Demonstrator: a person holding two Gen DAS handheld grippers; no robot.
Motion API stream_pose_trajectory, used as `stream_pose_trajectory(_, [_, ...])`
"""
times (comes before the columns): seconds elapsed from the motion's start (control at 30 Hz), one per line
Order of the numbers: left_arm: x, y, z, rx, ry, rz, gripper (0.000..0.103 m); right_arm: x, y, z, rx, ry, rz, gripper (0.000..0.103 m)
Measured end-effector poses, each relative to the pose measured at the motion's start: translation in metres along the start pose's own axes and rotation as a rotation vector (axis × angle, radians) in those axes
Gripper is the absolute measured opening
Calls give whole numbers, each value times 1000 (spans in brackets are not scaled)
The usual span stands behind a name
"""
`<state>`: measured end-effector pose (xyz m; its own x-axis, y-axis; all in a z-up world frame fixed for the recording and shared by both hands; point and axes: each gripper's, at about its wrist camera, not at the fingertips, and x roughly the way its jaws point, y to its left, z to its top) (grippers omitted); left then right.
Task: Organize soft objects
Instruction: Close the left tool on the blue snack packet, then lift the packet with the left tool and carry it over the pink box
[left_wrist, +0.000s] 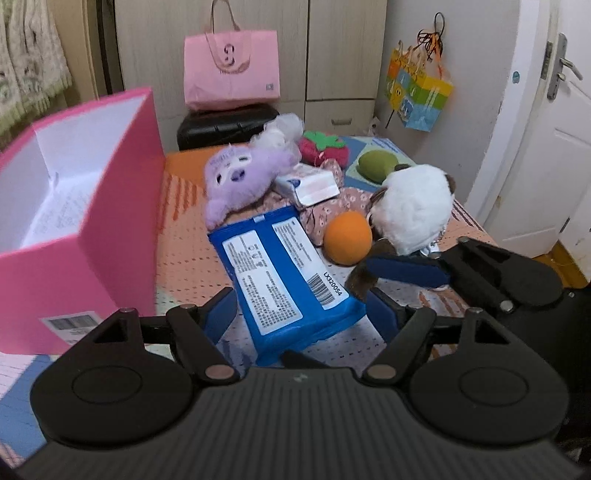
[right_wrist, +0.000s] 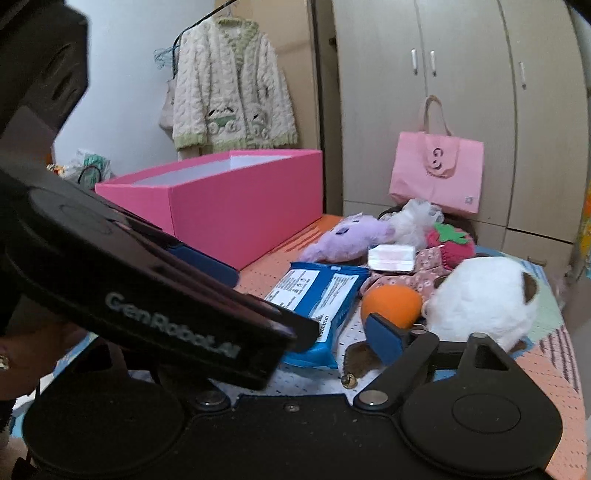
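A: Starting big. See the pale wardrobe (right_wrist: 424, 110) behind everything?
B: Yep. Then got the pink box (left_wrist: 74, 258) on the left of the surface (left_wrist: 184, 258), open at the top, white inside.
A: Spotting a pink tote bag (left_wrist: 231, 70) at the back, sitting on a black case (left_wrist: 225, 127).
B: On to the soft pile, right of the box. Biggest in there, a white plush with brown ears (left_wrist: 413, 210), at the right end.
A: Next down, a purple plush (left_wrist: 240, 177) at the back left of the pile, face up.
B: Just in front of it, a blue wipes pack (left_wrist: 280, 269), lying flat, label side up.
A: Watching the left gripper (left_wrist: 301, 306) now: jaws released, spread either side of the pack's near end, pads close to its edges but not visibly squeezing.
B: And the right gripper (right_wrist: 295, 332), low by the white plush. Jaws parted too, one blue pad (right_wrist: 384, 339) just beside the plush's brown paw (right_wrist: 360, 356), not clamped on it. Can't see the other pad behind the left gripper.
A: Smaller stuff: an orange ball (left_wrist: 347, 236) touching the white plush, between it and the pack.
B: Behind that, a strawberry plush (left_wrist: 321, 146), then a tissue pack (left_wrist: 310, 182) resting on floral cloth (left_wrist: 332, 210).
A: Tiniest, a gold bell (right_wrist: 349, 382) by the paw.
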<state>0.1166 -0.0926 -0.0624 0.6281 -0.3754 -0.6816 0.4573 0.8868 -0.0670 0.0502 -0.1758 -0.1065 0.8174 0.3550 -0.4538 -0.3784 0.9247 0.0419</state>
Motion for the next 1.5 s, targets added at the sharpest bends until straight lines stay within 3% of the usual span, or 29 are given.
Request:
stream_pose_trajectory(0.2, [20,10,7,-52,48,-9,73,17,-1,4,-37,49,27,80])
stream_pose_trajectory(0.37, [28,22,8,-143,71,-34,73,24,-5,5,-5,67,69,80])
stream_pose_trajectory(0.67, [34,31,8,-194,110,-72,73,28,-13,2,66,84,84,81])
stream_pose_trajectory(0.93, [31,25,2,-134,94,-73,73,31,-5,-1,37,71,48,84])
stream_pose_trajectory(1.27, [25,22,-6,-111,48,-83,67,27,-2,-5,17,22,25,70])
stream_pose_trajectory(1.5, [21,21,-10,-94,27,-117,66,25,4,-5,-8,5,14,69])
